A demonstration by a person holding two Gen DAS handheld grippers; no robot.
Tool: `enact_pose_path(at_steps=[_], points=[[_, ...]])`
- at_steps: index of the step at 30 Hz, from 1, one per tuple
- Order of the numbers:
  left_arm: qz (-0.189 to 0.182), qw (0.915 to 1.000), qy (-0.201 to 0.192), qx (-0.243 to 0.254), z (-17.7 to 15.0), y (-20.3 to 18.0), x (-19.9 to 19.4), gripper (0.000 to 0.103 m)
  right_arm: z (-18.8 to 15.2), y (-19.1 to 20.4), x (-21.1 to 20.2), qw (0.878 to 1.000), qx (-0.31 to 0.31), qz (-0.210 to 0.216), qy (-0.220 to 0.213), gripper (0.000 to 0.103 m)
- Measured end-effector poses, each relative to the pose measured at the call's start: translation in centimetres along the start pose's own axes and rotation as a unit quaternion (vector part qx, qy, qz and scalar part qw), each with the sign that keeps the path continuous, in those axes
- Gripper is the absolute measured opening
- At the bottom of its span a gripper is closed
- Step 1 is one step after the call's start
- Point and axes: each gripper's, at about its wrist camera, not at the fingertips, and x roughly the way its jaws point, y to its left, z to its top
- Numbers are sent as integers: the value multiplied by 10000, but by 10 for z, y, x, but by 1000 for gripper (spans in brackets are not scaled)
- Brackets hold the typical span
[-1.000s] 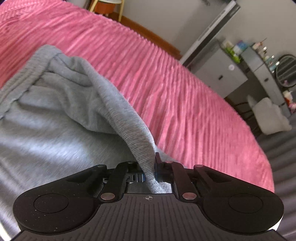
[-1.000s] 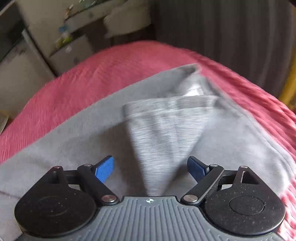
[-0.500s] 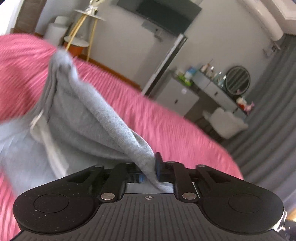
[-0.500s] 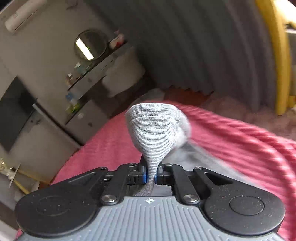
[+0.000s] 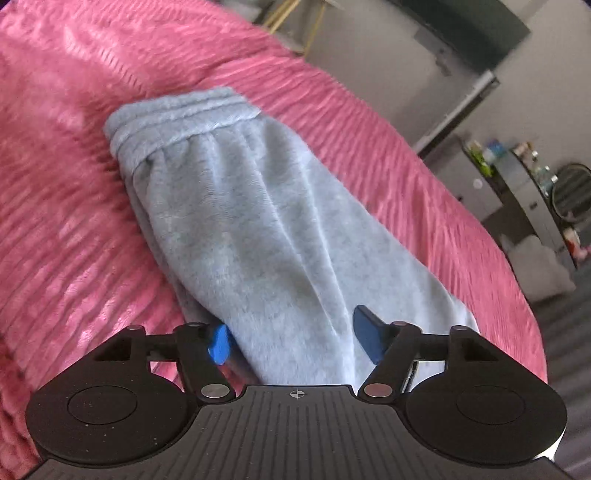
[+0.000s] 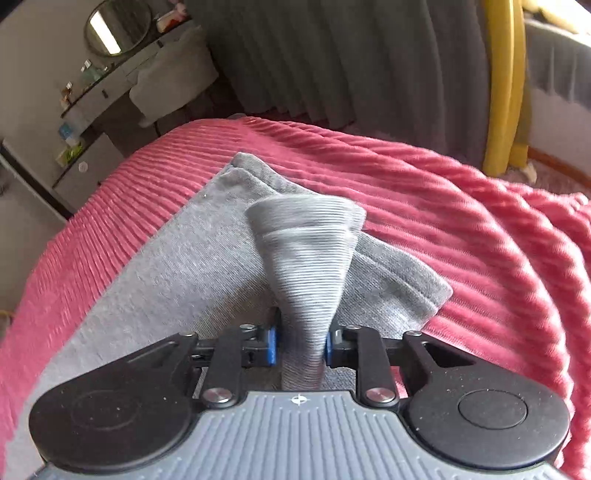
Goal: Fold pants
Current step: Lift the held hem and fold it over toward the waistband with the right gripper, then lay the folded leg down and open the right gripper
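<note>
On pink bedspread (image 5: 369, 140), pants (image 5: 258, 229): left jaws opening, right jaws seemingly loosening around cuff (image 6: 306, 258).

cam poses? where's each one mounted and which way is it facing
Left wrist: on the left gripper, angled down over the grey pants toward the waistband; own jaws opening, nothing pinched.
Right wrist: on the right gripper, angled down toward the curtain; jaws opening, ribbed cuff between them.
Shared: pants, pink bedspread, round mirror.
</note>
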Motion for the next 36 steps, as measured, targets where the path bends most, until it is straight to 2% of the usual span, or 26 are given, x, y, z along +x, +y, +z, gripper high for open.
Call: enact_pose_path(at_steps=[2, 3, 5, 8, 9, 10, 11, 12, 13, 14, 16, 18, 20, 23, 26, 27, 28, 30, 32, 33, 34, 36], points=[[-3, 10000, -19, 23, 1, 0, 4, 22, -4, -5, -2, 10000, 54, -22, -18, 21], [-11, 9999, -64, 114, 0, 1, 0, 21, -3, -8, 3, 10000, -6, -49, -20, 9], [-6, 9994, -212, 266, 0, 0, -10, 15, -3, -4, 1, 9999, -111, -58, -56, 6], [181, 9986, -329, 373, -4, 5, -19, 15, -1, -14, -25, 9979, 78, 449, -454, 6], [292, 9982, -282, 449, -6, 7, -17, 19, 0, -18, -30, 9965, 105, 574, -591, 6], [460, 9976, -184, 480, -9, 7, -18, 31, 0, -20, -29, 9967, 56, 471, -662, 7], [675, 9966, -133, 453, -10, 6, -18, 41, 0, -21, -23, 9982, -35, 220, -557, 8], [719, 9964, -198, 396, -11, 6, -22, 44, 1, -22, -13, 9994, -169, -54, -304, 12], [723, 9964, -269, 348, -11, 4, -29, 53, 0, -24, -4, 9991, -222, -349, -91, 12], [769, 9959, -333, 335, -12, 2, -36, 66, -1, -28, -6, 9992, -169, -338, -155, 13], [933, 9927, -688, 335, -15, -7, -57, 74, -2, -34, -21, 9984, 3, -287, -491, 31], [907, 9888, -1069, 504, -21, -22, -77, 80, -4, -38, -34, 9969, 64, -350, -702, 33], [698, 9859, -1333, 728, -28, -39, -90, 92, -6, -38, -44, 9973, 53, -96, -721, 32], [138, 9866, -1208, 1088, -42, -72, -86, 95, -9, -32, -42, 9986, -8, 180, -505, 32], [-257, 9888, -730, 1279, -63, -99, -65, 95, -15, -39, -24, 9988, 235, 386, -162, 32], [-346, 9894, -566, 1295, -69, -105, -58, 95, -16, -42, -18, 9989, 270, 372, -47, 29], [-415, 9898, -401, 1302, -77, -109, -49, 95, -17, -48, -14, 9992, 273, 297, -19, 23], [-420, 9907, -167, 1281, -90, -113, -33, 94, -18, -56, -20, 9991, 324, 72, -269, 23], [-396, 9905, 8, 1316, -101, -117, -23, 94, -16, -63, -32, 9959, 325, -584, -605, 29], [-385, 9900, 89, 1352, -104, -118, -18, 94, -15, -68, -38, 9956, 388, -515, -682, 29], [-378, 9891, 155, 1412, -108, -119, -13, 94, -14, -73, -41, 9965, 499, -224, -635, 29], [-273, 9868, 206, 1586, -116, -120, -7, 94, -16, -81, -43, 9959, 781, 274, -358, 29]])
